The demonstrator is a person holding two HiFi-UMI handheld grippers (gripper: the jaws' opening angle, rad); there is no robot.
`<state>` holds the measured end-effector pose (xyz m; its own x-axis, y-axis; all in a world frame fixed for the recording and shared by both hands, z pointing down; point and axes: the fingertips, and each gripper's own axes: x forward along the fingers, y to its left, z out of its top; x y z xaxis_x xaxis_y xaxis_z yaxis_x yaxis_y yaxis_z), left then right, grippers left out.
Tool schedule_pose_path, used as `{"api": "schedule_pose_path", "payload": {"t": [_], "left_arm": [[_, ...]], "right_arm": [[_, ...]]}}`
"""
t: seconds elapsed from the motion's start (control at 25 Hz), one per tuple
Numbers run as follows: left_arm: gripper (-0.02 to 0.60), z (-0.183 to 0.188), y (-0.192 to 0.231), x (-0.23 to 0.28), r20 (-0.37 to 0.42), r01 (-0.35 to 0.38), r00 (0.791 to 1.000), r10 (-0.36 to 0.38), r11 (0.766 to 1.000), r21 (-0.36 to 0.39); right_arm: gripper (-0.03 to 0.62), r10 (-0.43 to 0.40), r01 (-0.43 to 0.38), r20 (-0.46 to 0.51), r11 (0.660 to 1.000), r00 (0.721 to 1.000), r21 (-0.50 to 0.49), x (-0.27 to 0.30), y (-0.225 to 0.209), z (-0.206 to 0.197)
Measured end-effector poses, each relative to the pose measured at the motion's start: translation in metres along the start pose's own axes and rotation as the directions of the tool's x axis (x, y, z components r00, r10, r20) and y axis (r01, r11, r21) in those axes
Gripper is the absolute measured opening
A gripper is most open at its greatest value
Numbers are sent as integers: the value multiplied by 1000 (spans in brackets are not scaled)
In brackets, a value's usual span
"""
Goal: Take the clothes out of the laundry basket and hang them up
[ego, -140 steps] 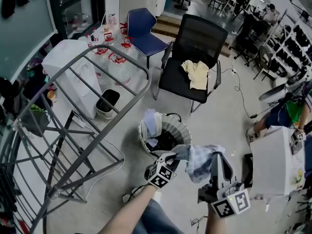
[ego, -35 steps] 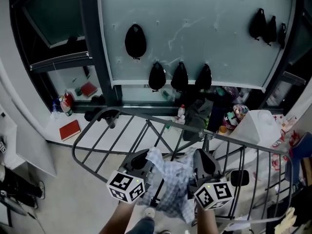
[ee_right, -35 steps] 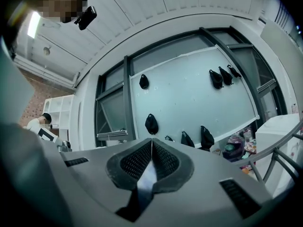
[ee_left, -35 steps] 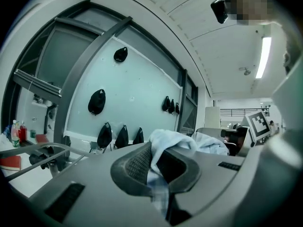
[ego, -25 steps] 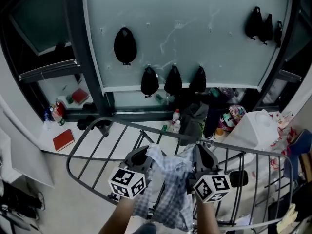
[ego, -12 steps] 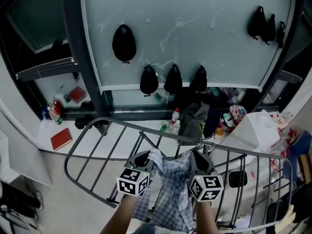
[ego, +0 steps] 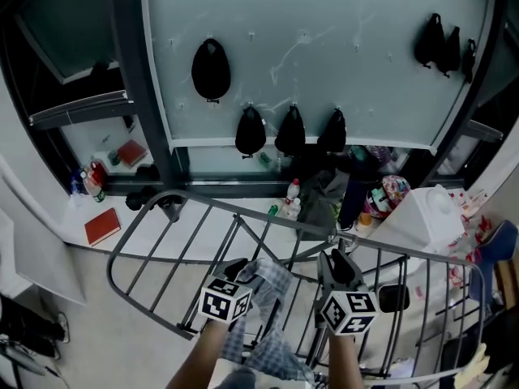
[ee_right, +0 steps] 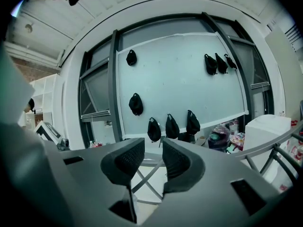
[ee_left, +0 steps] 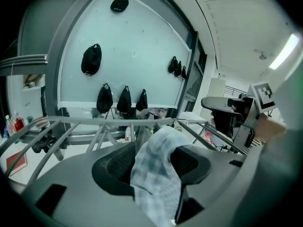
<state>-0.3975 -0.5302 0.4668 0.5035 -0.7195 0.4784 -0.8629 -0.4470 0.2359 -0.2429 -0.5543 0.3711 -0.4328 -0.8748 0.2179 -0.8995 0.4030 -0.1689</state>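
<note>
Head view: the left gripper [ego: 243, 269] and right gripper [ego: 337, 266] are hovering side by side over the near bars of the drying rack [ego: 243, 211]. The checked cloth [ego: 274, 280] is draping over a bar between them and hanging down toward the person, probably so it stays put once let go.

Left gripper view: the jaws are standing wide and have just been opening. The cloth [ee_left: 154, 174] is lying loose between them, not pinched, so this looks like a release.

Right gripper view: the jaws are showing a narrow gap and have just been opening. Nothing is sitting between them, only rack bars beyond.
</note>
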Motion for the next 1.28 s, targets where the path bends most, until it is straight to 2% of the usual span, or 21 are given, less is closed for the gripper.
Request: {"api": "schedule_pose_path", "payload": {"t": [0.16, 0.44, 0.52, 0.68, 0.84, 0.96, 1.12, 1.28], "left_arm": [[262, -13, -5, -8, -38, 23, 999, -23, 1000, 13], [272, -29, -15, -29, -50, 55, 997, -54, 998, 18], [272, -26, -16, -37, -18, 46, 999, -46, 999, 12], [272, 1, -20, -55, 108, 20, 994, -22, 1000, 19], [266, 39, -41, -73, 246, 27, 969, -40, 998, 54], [225, 68, -67, -82, 330, 57, 940, -84, 994, 92], [221, 92, -110, -79, 377, 106, 913, -157, 983, 151], [215, 105, -168, -59, 364, 210, 888, -282, 952, 224]], "right_arm": [[101, 2, -2, 8, 1000, 1000, 7, -8, 1, 0], [101, 9, -9, 19, 1000, 1000, 5, -22, 9, 1], [101, 9, -9, 27, 1000, 1000, 2, -28, 11, 3], [101, 6, -6, 65, 1000, 998, -3, -43, 13, 14], [101, -10, 11, 132, 1000, 991, -5, -70, 8, 28], [101, -41, 42, 181, 999, 983, -4, -96, -1, 43], [101, -92, 95, 237, 995, 967, -1, -135, -25, 56], [100, -187, 190, 296, 982, 937, 19, -184, -58, 64]]}}
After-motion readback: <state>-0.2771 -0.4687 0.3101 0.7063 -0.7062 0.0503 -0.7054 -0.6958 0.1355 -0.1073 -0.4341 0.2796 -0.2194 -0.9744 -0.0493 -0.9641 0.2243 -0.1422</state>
